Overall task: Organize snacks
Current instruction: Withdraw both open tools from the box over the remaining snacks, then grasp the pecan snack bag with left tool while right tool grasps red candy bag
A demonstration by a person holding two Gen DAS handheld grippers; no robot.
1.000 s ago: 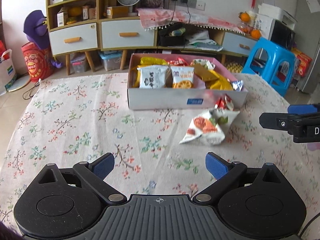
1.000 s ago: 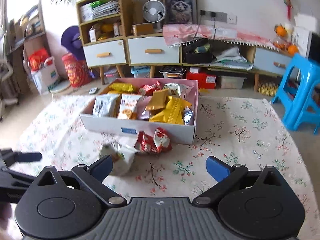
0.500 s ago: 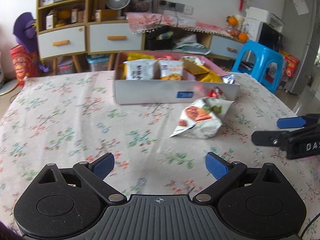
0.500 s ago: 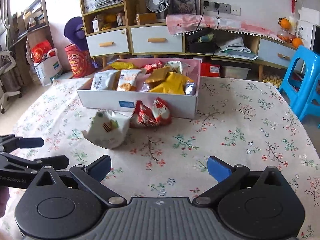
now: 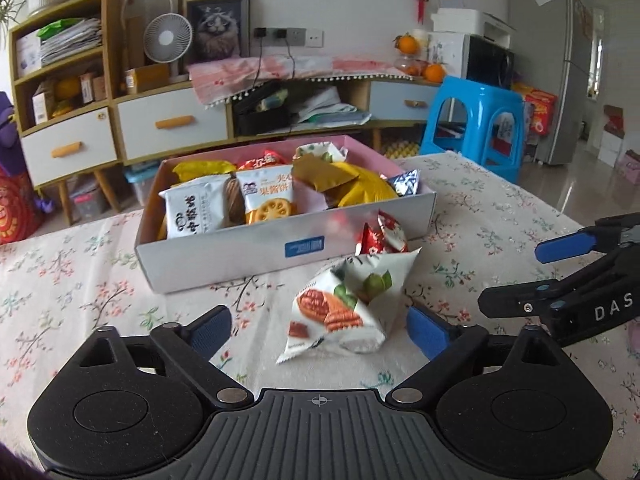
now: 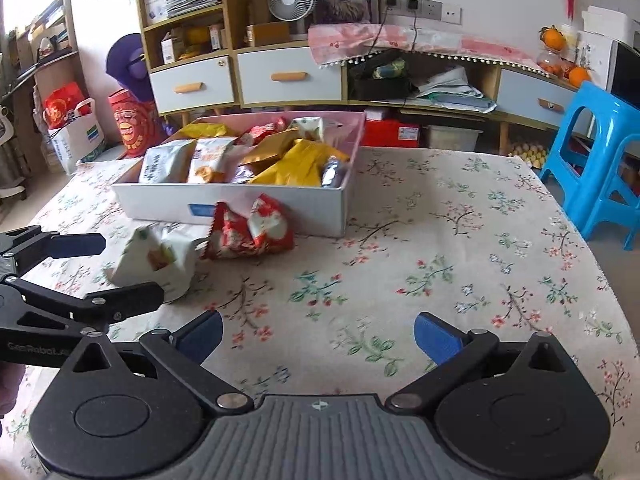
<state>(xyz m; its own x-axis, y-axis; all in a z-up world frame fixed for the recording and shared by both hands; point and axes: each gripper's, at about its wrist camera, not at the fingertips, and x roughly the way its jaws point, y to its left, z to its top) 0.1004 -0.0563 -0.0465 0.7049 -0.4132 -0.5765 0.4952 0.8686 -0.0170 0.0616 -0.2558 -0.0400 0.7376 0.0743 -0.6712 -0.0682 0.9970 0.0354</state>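
Observation:
A white snack packet with nut pictures lies on the floral tablecloth just ahead of my open left gripper, partly between its blue pads. A red packet lies behind it against the white box filled with several snack packets. In the right wrist view the white packet and red packet lie left of centre, and the box is behind them. My right gripper is open and empty over bare cloth. The left gripper straddles the white packet there.
The table edge runs close on the right, with a blue plastic stool beyond it. Cabinets with drawers and shelves stand behind the table. The right gripper shows at the right of the left wrist view.
My left gripper has moved forward and lower toward the white packet, which now sits at its pads. The right gripper has drawn closer to the table and packets.

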